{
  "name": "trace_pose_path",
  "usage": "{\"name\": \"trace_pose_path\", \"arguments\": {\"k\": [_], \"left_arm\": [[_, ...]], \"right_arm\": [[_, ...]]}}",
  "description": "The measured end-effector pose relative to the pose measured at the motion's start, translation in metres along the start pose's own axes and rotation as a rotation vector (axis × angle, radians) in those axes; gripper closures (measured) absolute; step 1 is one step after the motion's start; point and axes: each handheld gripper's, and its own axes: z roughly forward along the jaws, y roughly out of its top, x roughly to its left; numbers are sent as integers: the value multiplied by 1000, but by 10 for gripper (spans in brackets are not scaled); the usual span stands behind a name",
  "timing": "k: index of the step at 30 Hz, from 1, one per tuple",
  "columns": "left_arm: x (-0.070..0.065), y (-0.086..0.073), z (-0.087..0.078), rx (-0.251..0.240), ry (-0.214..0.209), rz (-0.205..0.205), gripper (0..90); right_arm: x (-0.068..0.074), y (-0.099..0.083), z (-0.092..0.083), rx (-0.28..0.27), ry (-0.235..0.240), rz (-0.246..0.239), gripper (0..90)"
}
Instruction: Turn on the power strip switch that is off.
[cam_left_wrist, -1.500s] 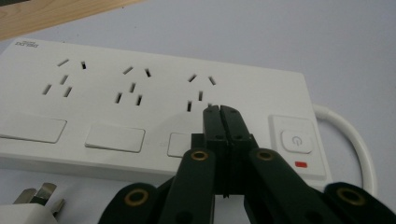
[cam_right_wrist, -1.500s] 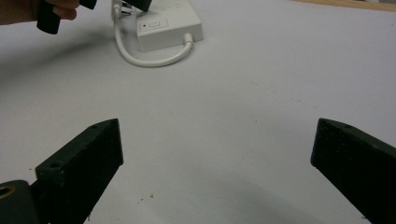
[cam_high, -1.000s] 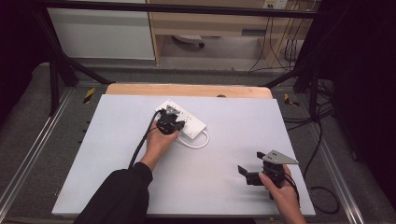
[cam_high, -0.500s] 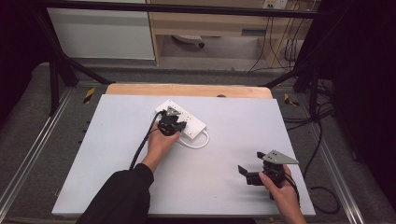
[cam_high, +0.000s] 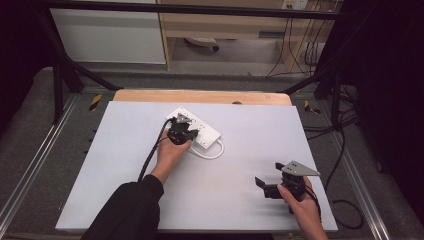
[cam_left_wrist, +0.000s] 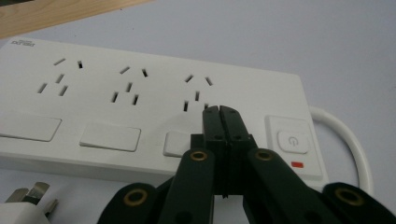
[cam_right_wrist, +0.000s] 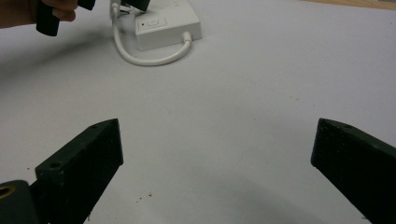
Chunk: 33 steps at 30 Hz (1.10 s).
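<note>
Where the white table (cam_high: 120, 170) begins at its left side, the surface is bare up to the person's left forearm, which comes in from the bottom edge in a dark sleeve (cam_high: 127, 210). That hand carries the left gripper (cam_high: 181, 131) with a black cable (cam_high: 152, 155) trailing back along the arm. Its two jaws are pressed together with nothing between them, and their joined tips sit over the one white power strip (cam_high: 202, 131) that lies slantwise near the far middle of the table.

In the left gripper view the power strip (cam_left_wrist: 140, 102) shows three socket groups in a row, three flat white rectangular panels below them, and one power button (cam_left_wrist: 292, 141) with one small red mark (cam_left_wrist: 296, 164) under it. The closed tips (cam_left_wrist: 219, 112) rest just at the lower edge of the third socket group, left of the button. One white plug (cam_left_wrist: 23, 205) with metal prongs lies at the lower left corner, just beside the strip.

One white cord (cam_high: 215, 150) loops out of the strip's right end. Farther right and nearer the person, well apart from the strip, the right gripper (cam_high: 265, 186) hovers low over bare table with its two jaws spread wide and holding nothing; one grey three-cornered plate (cam_high: 299, 169) tops it.
</note>
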Motion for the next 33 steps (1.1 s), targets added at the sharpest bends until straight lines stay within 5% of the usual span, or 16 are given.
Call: {"name": "trace_pose_path", "arguments": {"k": [17, 28, 33], "left_arm": [[2, 2, -4, -19, 2, 16, 900], [2, 5, -12, -43, 17, 41, 685], [2, 7, -15, -59, 11, 17, 575]], "right_arm": [[-1, 0, 0, -2, -1, 2, 28], [0, 0, 0, -5, -1, 1, 28], [0, 0, -1, -5, -1, -3, 28]]}}
